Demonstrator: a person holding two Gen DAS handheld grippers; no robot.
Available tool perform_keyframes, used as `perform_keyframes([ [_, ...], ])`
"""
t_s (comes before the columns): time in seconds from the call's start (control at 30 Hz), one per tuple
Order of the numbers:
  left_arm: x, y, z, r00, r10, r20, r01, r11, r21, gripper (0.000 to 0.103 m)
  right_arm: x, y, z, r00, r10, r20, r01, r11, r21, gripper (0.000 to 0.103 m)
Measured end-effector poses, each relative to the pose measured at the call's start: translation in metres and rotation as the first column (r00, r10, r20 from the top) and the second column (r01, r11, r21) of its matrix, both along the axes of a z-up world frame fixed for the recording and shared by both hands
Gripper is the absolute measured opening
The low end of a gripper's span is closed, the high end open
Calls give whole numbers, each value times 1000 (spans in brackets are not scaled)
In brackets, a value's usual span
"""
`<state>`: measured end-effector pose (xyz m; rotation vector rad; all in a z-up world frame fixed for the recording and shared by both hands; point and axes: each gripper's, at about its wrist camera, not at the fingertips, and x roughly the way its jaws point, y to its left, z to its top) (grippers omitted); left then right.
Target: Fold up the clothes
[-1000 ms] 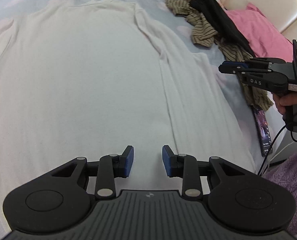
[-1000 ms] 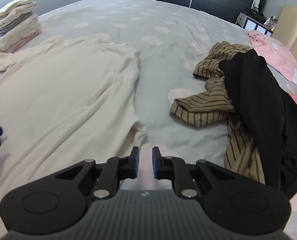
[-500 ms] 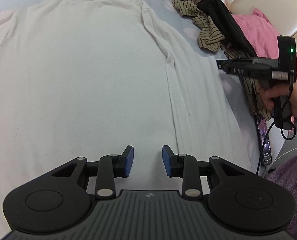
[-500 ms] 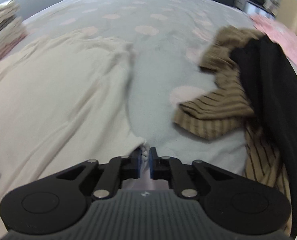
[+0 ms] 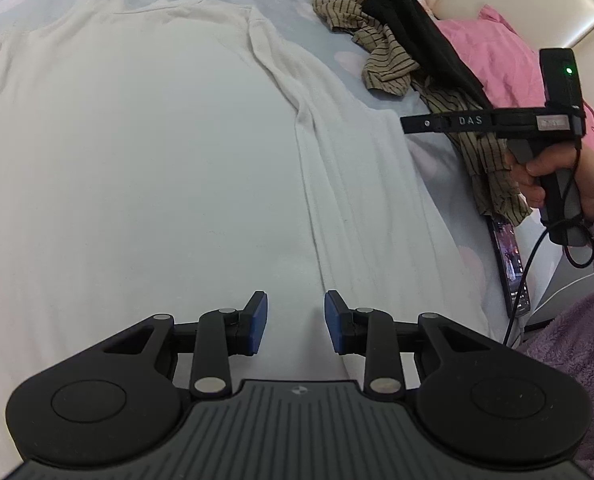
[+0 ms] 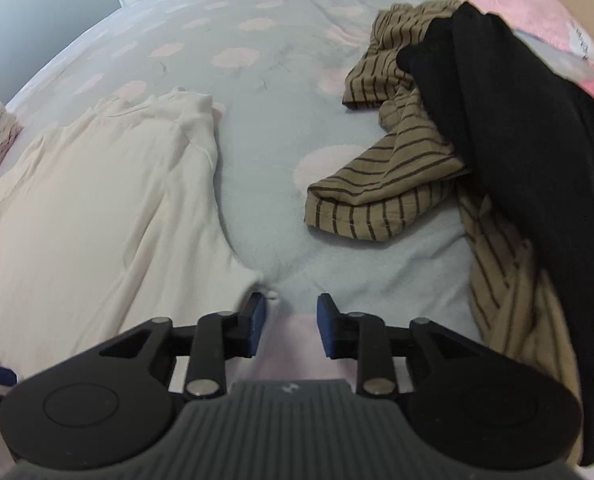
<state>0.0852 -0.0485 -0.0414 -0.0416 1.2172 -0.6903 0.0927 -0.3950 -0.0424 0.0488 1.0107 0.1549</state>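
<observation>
The cream shirt [image 5: 145, 168] lies flat on the dotted bedspread [image 6: 257, 128], its middle under the left gripper [image 5: 295, 322], whose fingers stand narrowly apart and empty, while the right gripper [image 6: 288, 322] is opening at the shirt's edge, gripping nothing.

"das" on the right gripper [image 5: 407, 125]

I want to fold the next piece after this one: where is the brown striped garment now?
In the right wrist view the brown striped garment lies crumpled on the bed sheet, right of the cream shirt, partly under a black garment.
</observation>
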Motion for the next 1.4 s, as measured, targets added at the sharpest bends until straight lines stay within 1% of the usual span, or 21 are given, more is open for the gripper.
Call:
perform_keyframes([
  [0.07, -3, -2, 3, 1000, -9, 5, 9, 1000, -8, 28, -15, -1, 5, 1000, 6, 4, -6, 1000, -1, 32],
  [0.2, -8, -6, 8, 1000, -23, 17, 23, 1000, -21, 28, -49, 1, 10, 1000, 21, -21, -21, 1000, -6, 32],
  [0.3, -11, -7, 15, 999, -12, 34, 13, 999, -29, 28, -77, 8, 10, 997, 51, -63, -50, 999, 18, 32],
  [0.4, -15, -9, 26, 998, -7, 57, 10, 999, -51, 28, -110, 23, 10, 989, 103, -102, -98, 994, 52, 32],
  [0.47, -20, -10, 34, 997, -5, 79, 10, 997, -72, 28, -134, 37, 10, 982, 146, -120, -138, 988, 67, 32],
  [0.53, -26, -12, 42, 992, -4, 128, 12, 998, -63, 28, -155, 49, 9, 973, 184, -143, -173, 981, 83, 32],
  [0.6, -32, -13, 49, 985, -5, 175, 14, 999, -51, 28, -176, 57, 5, 964, 204, -168, -187, 976, 112, 32],
  [0.7, -36, -17, 55, 984, -24, 178, 35, 998, -56, 28, -205, 70, -3, 949, 237, -209, -209, 967, 145, 32],
  [0.77, -42, -18, 60, 977, -28, 213, 39, 998, -50, 28, -223, 78, -12, 935, 262, -238, -229, 961, 154, 31],
  [0.8, -45, -20, 62, 972, -35, 231, 44, 999, -32, 28, -229, 81, -16, 928, 276, -249, -244, 958, 149, 30],
  [0.9, -53, -24, 64, 967, -62, 246, 67, 998, -11, 28, -237, 86, -31, 916, 289, -277, -254, 955, 153, 29],
  [0.97, -57, -23, 63, 967, -73, 244, 76, 997, -5, 28, -237, 86, -38, 913, 292, -283, -252, 953, 170, 20],
  [1.03, -60, -25, 62, 964, -84, 252, 85, 996, 5, 28, -232, 85, -44, 913, 287, -290, -239, 952, 191, 19],
  [1.1, -61, -28, 62, 960, -96, 261, 95, 995, 16, 28, -231, 85, -47, 910, 287, -299, -229, 950, 213, 14],
  [1.13, -61, -31, 62, 960, -100, 262, 99, 995, 18, 28, -231, 86, -48, 906, 291, -306, -227, 947, 227, 6],
  [1.17, -58, -36, 64, 960, -107, 260, 106, 994, 20, 28, -231, 87, -48, 903, 295, -313, -225, 944, 240, 4],
  [1.27, -47, -53, 71, 950, -137, 280, 135, 990, 28, 28, -227, 91, -45, 894, 310, -323, -240, 941, 239, 4],
  [1.4, -22, -93, 74, 939, -189, 286, 173, 982, 81, 28, -225, 93, -41, 890, 322, -324, -245, 935, 256, 5],
])
